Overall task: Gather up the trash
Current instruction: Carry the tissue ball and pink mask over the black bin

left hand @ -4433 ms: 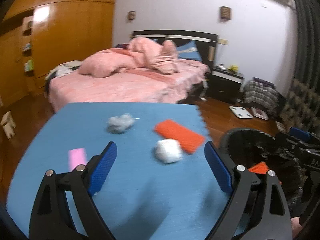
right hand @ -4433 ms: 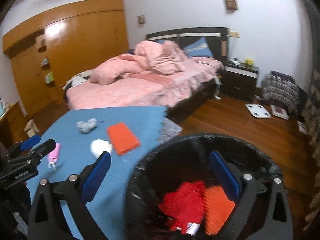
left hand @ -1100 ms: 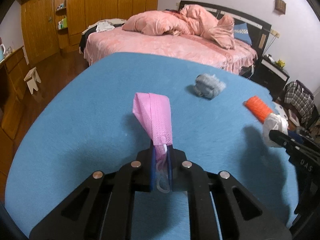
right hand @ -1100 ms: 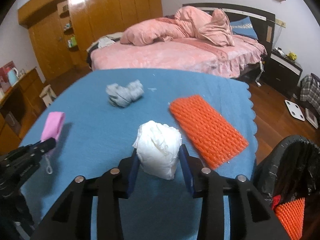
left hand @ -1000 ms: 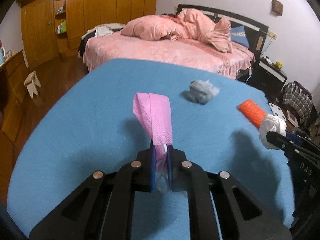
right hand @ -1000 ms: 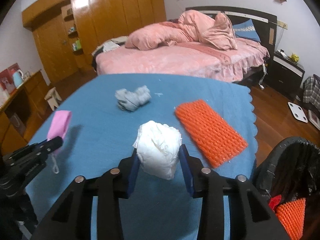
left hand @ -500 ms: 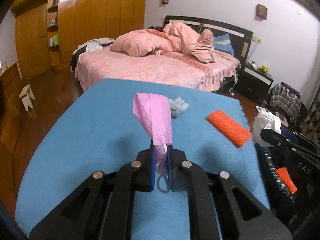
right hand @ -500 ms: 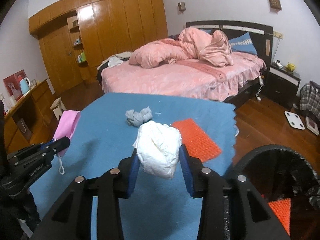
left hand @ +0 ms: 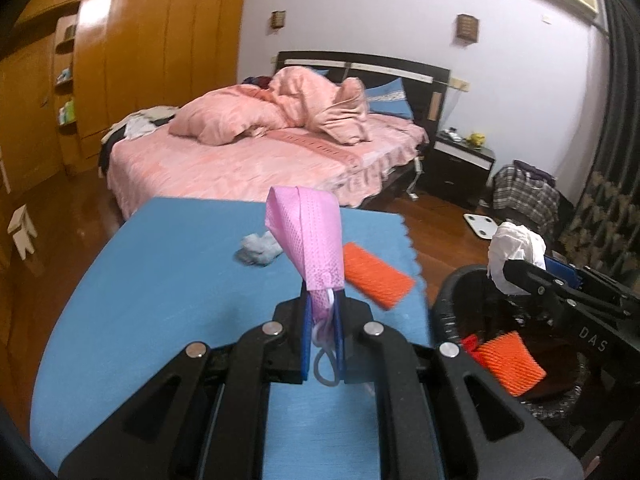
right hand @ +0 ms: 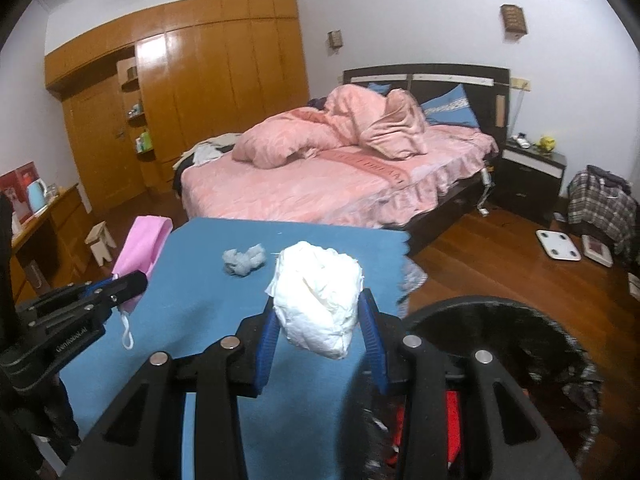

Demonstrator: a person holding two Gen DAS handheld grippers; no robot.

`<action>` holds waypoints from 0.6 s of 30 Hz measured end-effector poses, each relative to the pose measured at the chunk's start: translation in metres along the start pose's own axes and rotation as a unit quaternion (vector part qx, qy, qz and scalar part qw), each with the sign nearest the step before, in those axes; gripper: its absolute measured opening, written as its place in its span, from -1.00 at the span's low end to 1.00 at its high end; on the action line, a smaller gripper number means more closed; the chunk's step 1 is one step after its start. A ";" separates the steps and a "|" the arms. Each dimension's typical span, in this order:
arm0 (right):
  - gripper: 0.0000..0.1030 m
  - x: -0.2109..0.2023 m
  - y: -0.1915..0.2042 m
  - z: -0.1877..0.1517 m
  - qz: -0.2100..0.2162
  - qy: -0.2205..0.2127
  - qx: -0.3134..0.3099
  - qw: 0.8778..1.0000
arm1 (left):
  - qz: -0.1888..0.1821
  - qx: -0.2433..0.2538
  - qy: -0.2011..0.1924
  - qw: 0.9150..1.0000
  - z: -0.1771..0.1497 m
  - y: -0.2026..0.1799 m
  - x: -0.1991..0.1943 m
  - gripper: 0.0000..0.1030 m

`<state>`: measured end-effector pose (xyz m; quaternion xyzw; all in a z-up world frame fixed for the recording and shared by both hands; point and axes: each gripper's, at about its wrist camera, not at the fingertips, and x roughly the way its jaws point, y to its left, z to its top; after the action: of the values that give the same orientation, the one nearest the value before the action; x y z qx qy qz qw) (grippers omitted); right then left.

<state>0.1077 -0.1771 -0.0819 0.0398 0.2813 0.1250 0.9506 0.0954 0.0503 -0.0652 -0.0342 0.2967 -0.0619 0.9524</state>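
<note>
Both tools have risen off the blue counter and swung toward the black trash bin since a second ago — the left tool stays clenched on the pink face mask, which stands up from its tips. Right tool grasps the white paper wad between its pads, just beside the bin's rim — the grey wad and orange mesh lie on the counter

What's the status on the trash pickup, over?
Left gripper shut on pink mask. Right gripper shut on white wad. Bin close, path clear.
</note>
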 end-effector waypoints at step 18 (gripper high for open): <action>-0.24 -0.068 -0.092 -0.008 -0.101 -0.040 0.040 0.993 | -0.101 0.089 -0.027 0.991 0.014 -0.112 -0.018 -0.84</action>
<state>0.0683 -0.2836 -0.0665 0.0539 0.2501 0.0152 0.9666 0.0779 -0.0574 -0.0319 0.0190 0.2588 -0.1826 0.9483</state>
